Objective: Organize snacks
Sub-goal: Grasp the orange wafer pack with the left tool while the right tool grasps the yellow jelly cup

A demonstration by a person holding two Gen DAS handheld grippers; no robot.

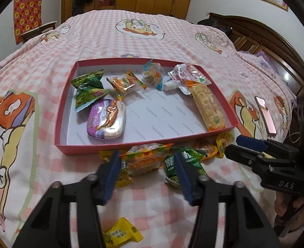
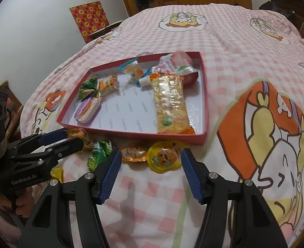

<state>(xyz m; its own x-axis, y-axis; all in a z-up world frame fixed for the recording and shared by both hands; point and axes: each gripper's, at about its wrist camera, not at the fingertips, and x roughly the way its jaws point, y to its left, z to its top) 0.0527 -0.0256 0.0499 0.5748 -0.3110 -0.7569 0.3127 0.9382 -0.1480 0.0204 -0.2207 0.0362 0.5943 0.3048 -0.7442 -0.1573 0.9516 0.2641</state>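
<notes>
Pink-checked bedding with cartoon prints covers the bed (image 1: 172,37), and on it rests a shallow red box (image 1: 57,124) already holding several snacks: a purple tin (image 1: 106,122), green packets, a long cracker pack (image 1: 208,105) along its right side and a white pouch at the back.

More snacks lie loose on the bed, in a row just beside the box's near wall. The left tongs (image 1: 146,175) are lowered over the left part of that row with their jaws parted, and an orange-and-clear packet (image 1: 145,161) lies between the blue pads; whether the pads press on it yet I cannot tell. Its long axis runs across the gap, parallel to the box's near wall. A green packet (image 1: 185,161) sits against the right pad, partly hidden.

The right tongs (image 2: 149,165) stand open and empty, aimed at a round yellow jelly cup (image 2: 165,158) straight ahead between the fingertips, with an orange packet (image 2: 134,154) touching it on the left.

Each hand is nearer its own target, and the box lies directly beyond both, so a short lift forward should carry either snack in. A small yellow candy (image 1: 121,232) lies apart, nearer the left hand.
</notes>
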